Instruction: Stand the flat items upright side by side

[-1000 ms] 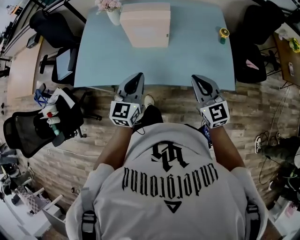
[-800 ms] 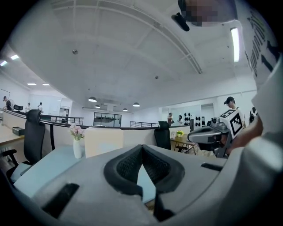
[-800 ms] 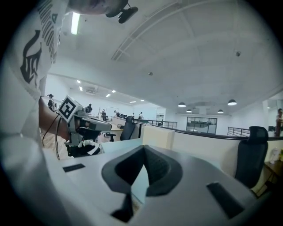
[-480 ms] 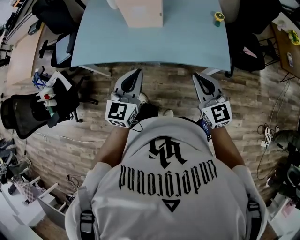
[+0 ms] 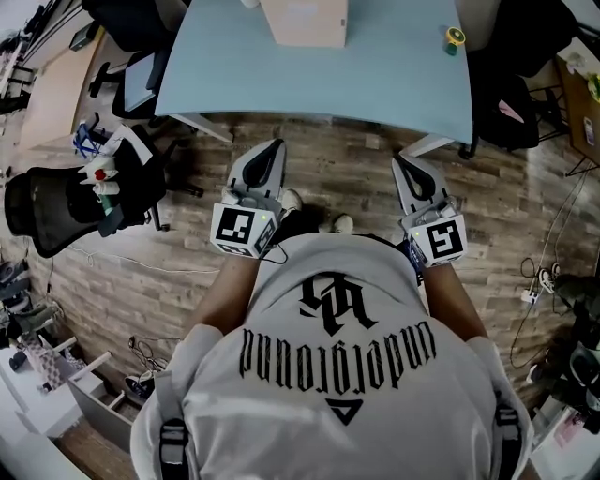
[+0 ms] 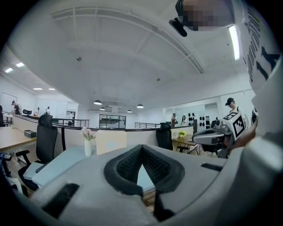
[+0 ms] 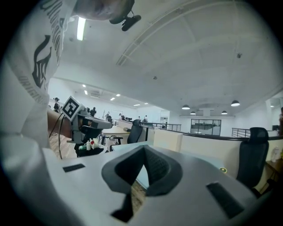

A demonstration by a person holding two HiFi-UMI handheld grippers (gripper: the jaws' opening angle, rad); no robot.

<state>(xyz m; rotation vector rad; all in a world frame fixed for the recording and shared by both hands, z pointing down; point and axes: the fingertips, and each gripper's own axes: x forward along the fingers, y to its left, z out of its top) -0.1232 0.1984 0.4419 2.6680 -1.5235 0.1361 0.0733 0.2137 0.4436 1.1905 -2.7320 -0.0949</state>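
Observation:
A pale beige box-like stack [image 5: 305, 21] stands at the far side of the light blue table [image 5: 375, 80]; its flat items cannot be told apart. My left gripper [image 5: 274, 145] and right gripper [image 5: 401, 161] hang over the wooden floor, short of the table's near edge, both shut with nothing in them. In the left gripper view the shut jaws [image 6: 141, 148] point at the beige stack [image 6: 110, 141], and the right gripper [image 6: 216, 136] shows at the side. The right gripper view has its shut jaws [image 7: 143, 148] aimed at the stack [image 7: 167, 139].
A white vase with pink flowers [image 6: 87, 140] stands left of the stack. A small yellow-green object [image 5: 454, 37] sits at the table's far right. Black office chairs [image 5: 56, 211] and clutter stand at the left, another chair [image 5: 511, 103] and cables at the right.
Both grippers have drawn back together from the table's near edge and now hang over the floor. The table and the stack sit farther up in the head view. Both stay shut.

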